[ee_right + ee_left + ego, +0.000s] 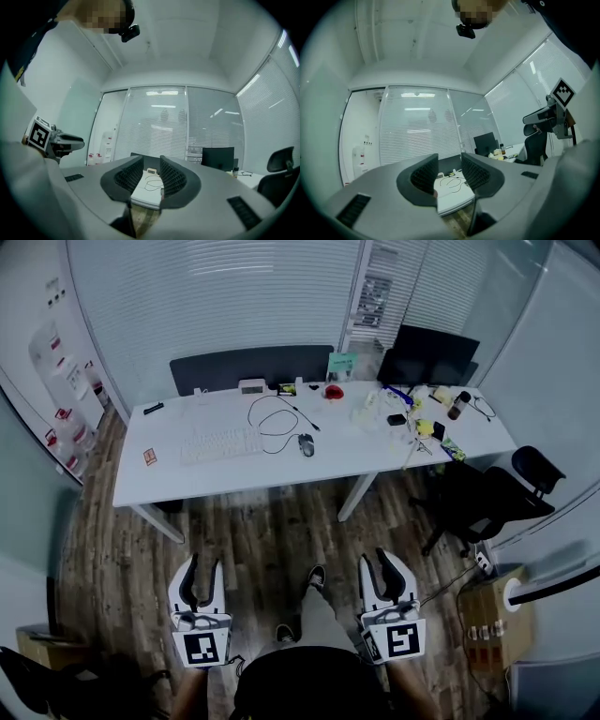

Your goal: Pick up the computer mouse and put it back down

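Observation:
A dark computer mouse (307, 444) lies near the middle of the white table (234, 479), with its cable looping behind it. Both grippers are held low and far from the table, over the wooden floor. My left gripper (204, 566) points level at the table, and in the left gripper view (450, 160) its jaws stand a little apart with nothing between them. My right gripper (378, 563) is the same: in the right gripper view (151, 161) there is a narrow gap with only the distant table (146, 197) showing through it.
A white keyboard (220, 444) lies left of the mouse. Bottles and small clutter (422, 418) fill the table's right end by a black monitor (427, 357). A black office chair (487, 498) stands at the right, with a cardboard box (487, 620) nearer. The person's shoe (317, 577) is between the grippers.

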A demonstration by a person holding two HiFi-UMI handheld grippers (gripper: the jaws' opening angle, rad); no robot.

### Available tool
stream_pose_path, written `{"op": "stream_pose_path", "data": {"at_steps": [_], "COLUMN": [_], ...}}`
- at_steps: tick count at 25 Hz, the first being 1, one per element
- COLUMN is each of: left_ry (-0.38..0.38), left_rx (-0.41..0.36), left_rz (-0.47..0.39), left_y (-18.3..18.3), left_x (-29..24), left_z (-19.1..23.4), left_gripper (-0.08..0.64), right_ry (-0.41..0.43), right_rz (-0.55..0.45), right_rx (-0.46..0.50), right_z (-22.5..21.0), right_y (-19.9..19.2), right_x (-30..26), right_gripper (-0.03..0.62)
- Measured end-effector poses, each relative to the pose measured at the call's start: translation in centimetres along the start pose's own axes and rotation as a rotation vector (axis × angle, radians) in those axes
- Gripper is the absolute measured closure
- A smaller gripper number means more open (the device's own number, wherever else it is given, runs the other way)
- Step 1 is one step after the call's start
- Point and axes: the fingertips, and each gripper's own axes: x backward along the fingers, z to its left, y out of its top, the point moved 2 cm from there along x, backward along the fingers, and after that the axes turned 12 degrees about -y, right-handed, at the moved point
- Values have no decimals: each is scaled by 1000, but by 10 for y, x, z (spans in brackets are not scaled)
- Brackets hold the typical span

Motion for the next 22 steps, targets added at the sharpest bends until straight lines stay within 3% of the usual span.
{"op": "stream_pose_path", "data": {"at_steps": [2,3,5,9,15,22], "left_ry": [-22,-28,-29,-39,-46,-26], "left_rx": [-7,-8,-8,-4,10,-2], "left_rz": [-16,-27,-37,-26,-36,-49], "left_y": [3,4,5,0,-4,-7], "left_x": [-3,-4,-3,-1,-9,-45], "left_z": [-4,-6,-6,-4,10,35], "left_gripper": [300,202,119,30,-26,-29], "right_ry": [-29,-40,-42,-17,-15,-8], "right_rz": [6,11,23,10,5,29], "right_rx": [-17,-31,-66,-79,-94,-74], "right_z": [-9,-12,-14,-4,3,7], "right_y": [-1,-1,-2,3,12,-2], "right_x": [5,6,8,4,-8,-51], "right_gripper": [428,412,329,-6,-6,-6]}}
